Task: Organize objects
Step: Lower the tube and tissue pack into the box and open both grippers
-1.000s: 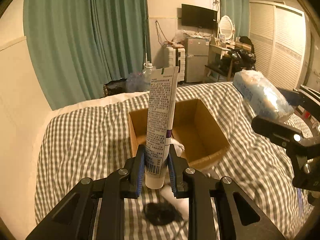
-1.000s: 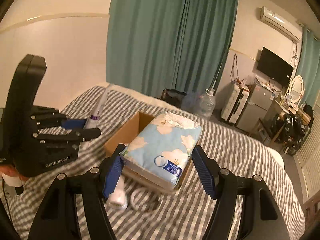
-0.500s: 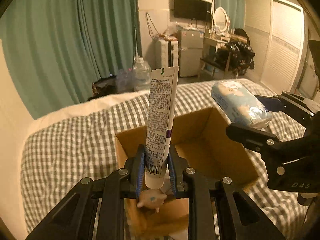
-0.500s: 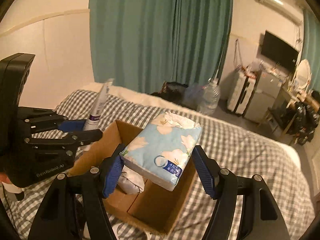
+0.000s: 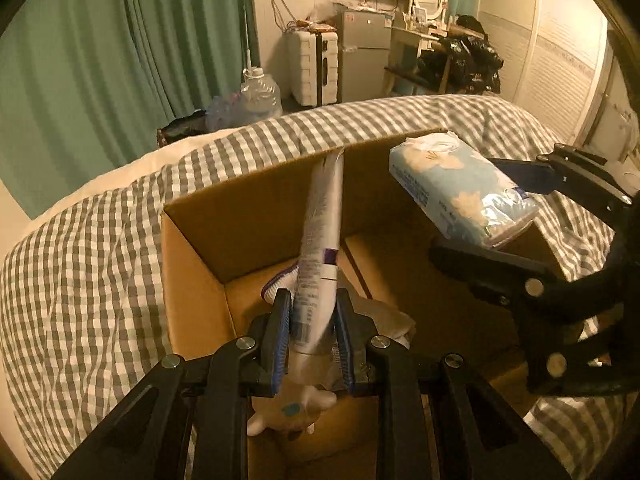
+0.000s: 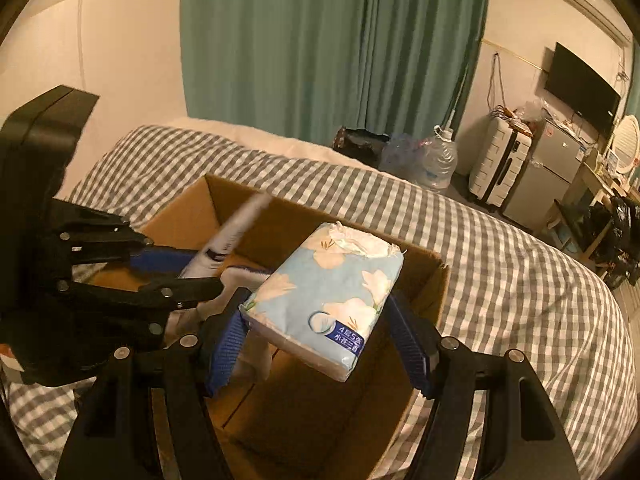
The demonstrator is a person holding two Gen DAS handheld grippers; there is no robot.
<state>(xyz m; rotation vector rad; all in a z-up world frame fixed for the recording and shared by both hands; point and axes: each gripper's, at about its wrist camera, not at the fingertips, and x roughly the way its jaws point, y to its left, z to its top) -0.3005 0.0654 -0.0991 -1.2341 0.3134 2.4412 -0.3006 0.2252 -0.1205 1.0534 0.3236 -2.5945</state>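
My left gripper is shut on a white tube with printed text, its flat end tilted toward the far wall of the open cardboard box. The tube hangs inside the box opening. My right gripper is shut on a light blue tissue pack with white flowers, held over the right half of the box. In the right wrist view the left gripper with its tube is at the left. On the box floor lie a sock and a small white toy.
The box rests on a bed with a grey checked cover. Green curtains, a water jug, a white suitcase and a small fridge stand beyond the bed. A wardrobe is at the right.
Both grippers have come forward and down from above the bed to over the box opening, each still holding its object. The tube has tilted forward into the box.
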